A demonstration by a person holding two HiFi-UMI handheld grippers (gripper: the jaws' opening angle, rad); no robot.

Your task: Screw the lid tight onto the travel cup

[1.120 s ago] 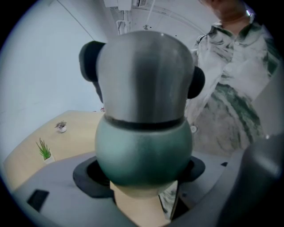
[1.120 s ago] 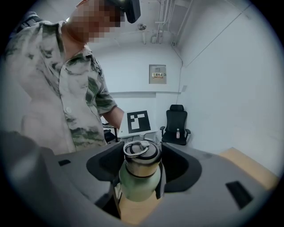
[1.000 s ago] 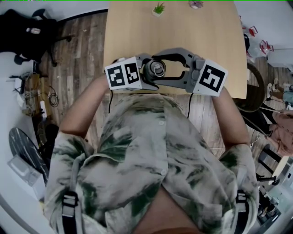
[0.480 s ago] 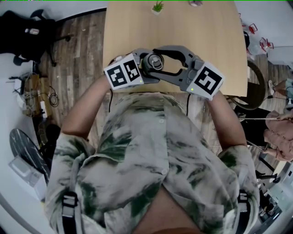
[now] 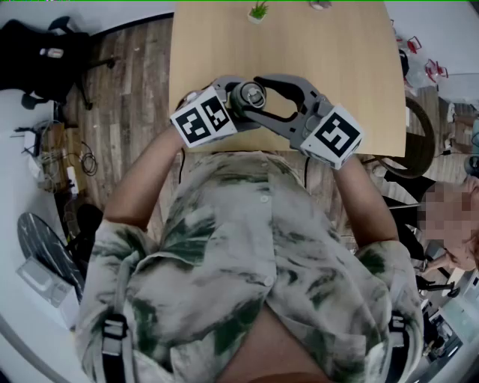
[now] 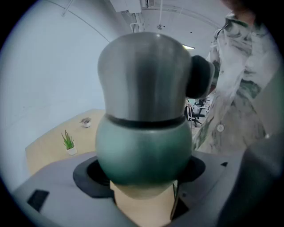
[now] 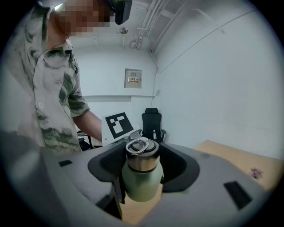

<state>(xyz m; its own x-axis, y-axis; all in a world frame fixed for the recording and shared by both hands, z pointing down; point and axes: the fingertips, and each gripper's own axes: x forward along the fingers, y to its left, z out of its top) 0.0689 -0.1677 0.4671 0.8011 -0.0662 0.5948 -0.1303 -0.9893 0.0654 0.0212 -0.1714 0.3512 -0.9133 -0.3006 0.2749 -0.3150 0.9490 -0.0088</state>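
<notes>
Pale wood makes up the table (image 5: 352, 67), which runs away from the person toward the far wall, with a small potted plant (image 5: 259, 13) standing at its far edge and dark plank flooring (image 5: 127, 97) showing to its left. A black office chair (image 5: 45, 52) sits on that floor at the far left. Over the near edge of the table, just in front of the person's patterned shirt (image 5: 247, 254), the travel cup (image 5: 249, 95) is held in the air between both tools, its top facing up at the head camera. The left gripper (image 6: 144, 177) comes in from the left, and its jaws are closed against the rounded green body of the cup, with the dark pads (image 6: 88, 173) pressed to either side of it. Above the green part, past a dark seam, rises the brushed steel lid (image 6: 142, 80), which fills most of the left gripper view. The right gripper (image 7: 141, 170) reaches in from the right, and its two curved arms wrap round the top of the cup. Its jaws are drawn in on the lid, whose metal ring (image 7: 138, 145) lies flat on top. In the right gripper view, the left tool's marker cube (image 7: 118, 125) shows just behind the cup, and the right tool's own cube (image 5: 337, 135) sits nearest the person's right forearm.
</notes>
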